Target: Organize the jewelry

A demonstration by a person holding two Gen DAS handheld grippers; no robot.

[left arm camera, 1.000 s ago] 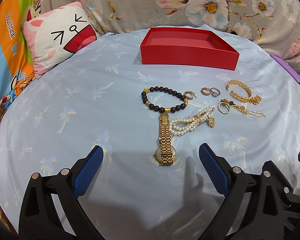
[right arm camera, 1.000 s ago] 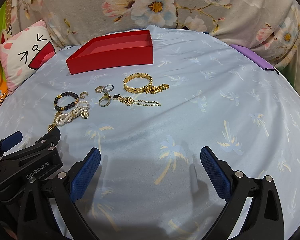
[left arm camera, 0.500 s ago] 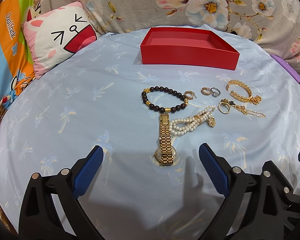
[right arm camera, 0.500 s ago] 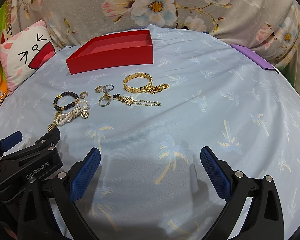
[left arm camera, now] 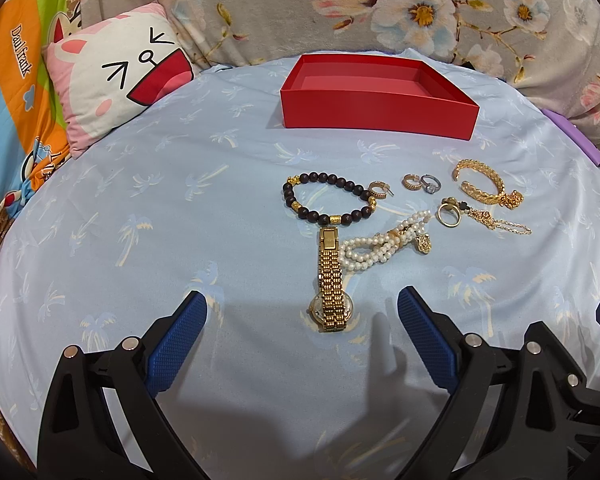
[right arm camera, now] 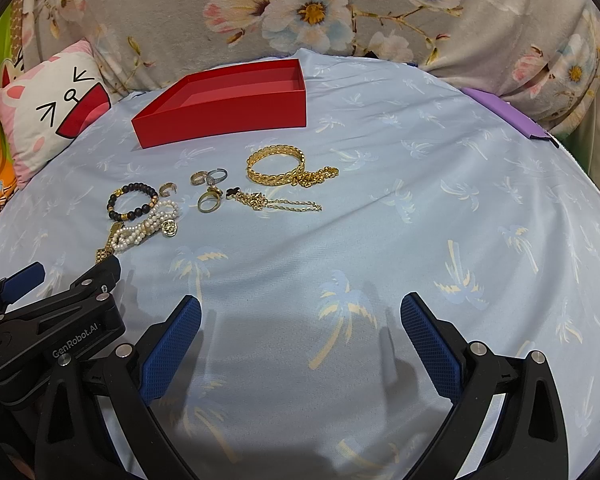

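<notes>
An empty red box (left arm camera: 374,98) stands at the back of the blue palm-print sheet; it also shows in the right wrist view (right arm camera: 224,110). Jewelry lies in front of it: a gold watch (left arm camera: 331,280), a dark bead bracelet (left arm camera: 327,198), a pearl bracelet (left arm camera: 380,245), rings (left arm camera: 424,184), a gold bangle (right arm camera: 276,164) and a gold chain (right arm camera: 278,203). My left gripper (left arm camera: 302,312) is open, the watch just ahead between its fingers. My right gripper (right arm camera: 300,322) is open and empty, well short of the jewelry.
A cartoon-face pillow (left arm camera: 120,80) lies at the back left. Floral fabric (right arm camera: 340,12) rises behind the box. A purple item (right arm camera: 508,114) sits at the right edge. The left gripper's body (right arm camera: 52,320) shows at lower left in the right wrist view.
</notes>
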